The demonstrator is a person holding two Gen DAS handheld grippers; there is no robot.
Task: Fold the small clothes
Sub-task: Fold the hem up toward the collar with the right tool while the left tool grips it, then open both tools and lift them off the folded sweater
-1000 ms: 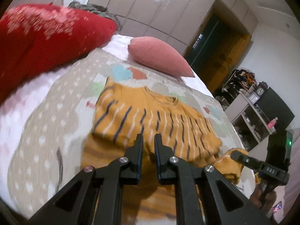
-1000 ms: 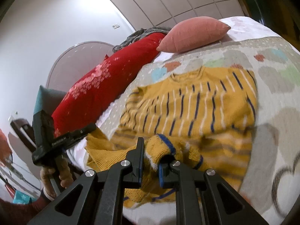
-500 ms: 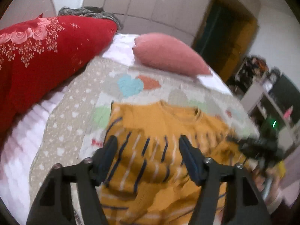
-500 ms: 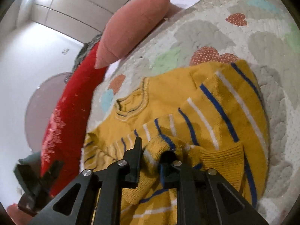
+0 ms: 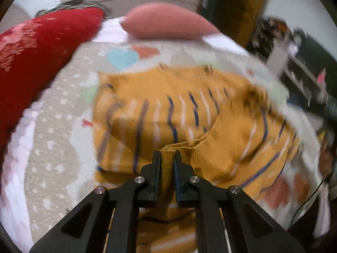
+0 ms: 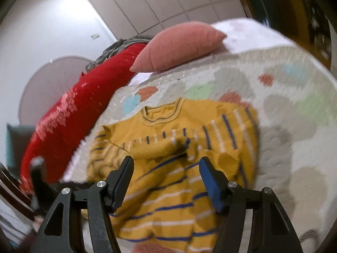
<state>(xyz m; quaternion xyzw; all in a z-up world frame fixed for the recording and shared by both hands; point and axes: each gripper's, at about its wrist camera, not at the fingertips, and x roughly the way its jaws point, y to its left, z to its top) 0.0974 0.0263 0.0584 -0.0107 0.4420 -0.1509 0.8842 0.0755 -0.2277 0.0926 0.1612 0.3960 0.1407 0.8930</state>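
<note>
sweater (image 6: 174, 181): 1 | pink pillow (image 6: 179, 46): 1 | red cushion (image 5: 35, 63): 1

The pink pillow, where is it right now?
In both wrist views the pink pillow lies at the far end of the bed, beyond the yellow striped sweater, beside the red quilt.

The left tongs (image 5: 167, 156) point steeply down, their jaws just closed and pinching a ribbed edge of the yellow striped sweater (image 5: 189, 113). The right tongs (image 6: 166, 164), also angled down, have just been opening; their jaws stand wide apart above the sweater, gripping nothing.
</note>
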